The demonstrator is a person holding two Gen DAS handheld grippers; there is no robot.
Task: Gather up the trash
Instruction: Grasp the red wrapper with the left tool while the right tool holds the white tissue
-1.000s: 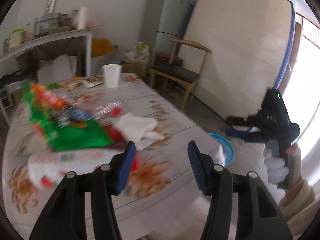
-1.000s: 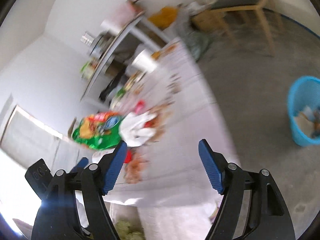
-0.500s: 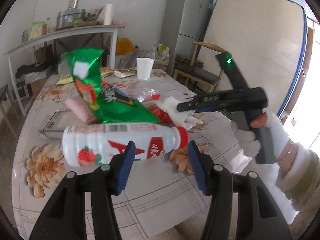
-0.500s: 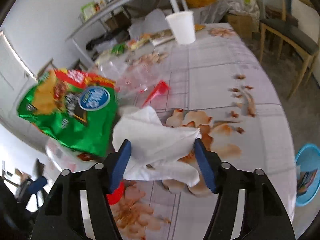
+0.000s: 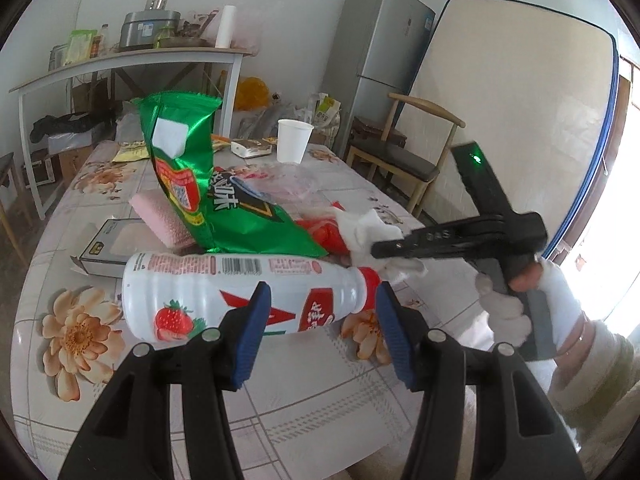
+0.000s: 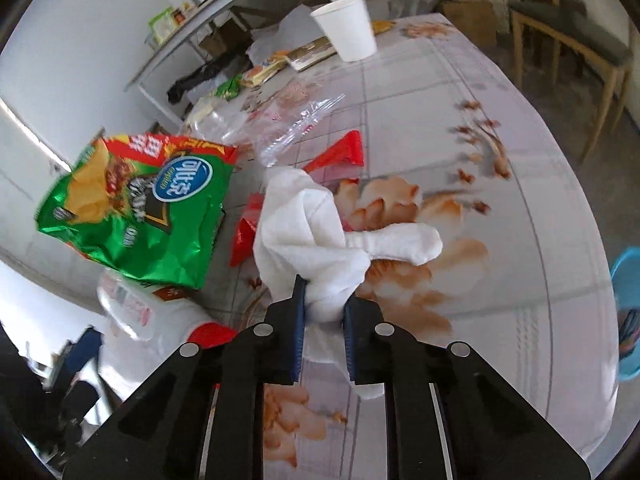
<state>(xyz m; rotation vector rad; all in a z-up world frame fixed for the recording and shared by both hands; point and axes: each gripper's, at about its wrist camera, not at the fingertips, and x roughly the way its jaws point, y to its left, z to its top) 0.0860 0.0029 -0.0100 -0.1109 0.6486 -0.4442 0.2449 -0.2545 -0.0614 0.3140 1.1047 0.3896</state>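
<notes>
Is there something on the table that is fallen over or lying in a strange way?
Yes. The strawberry drink bottle lies on its side near the table edge, its red cap toward the crumpled white tissue. The green chip bag stands crookedly, propped up among the other rubbish.

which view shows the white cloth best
The right wrist view: the white cloth fills the middle, bunched on the table with the right gripper pinching its near end. The left wrist view shows only a small crumpled part behind the bottle, partly hidden by that gripper.
</notes>
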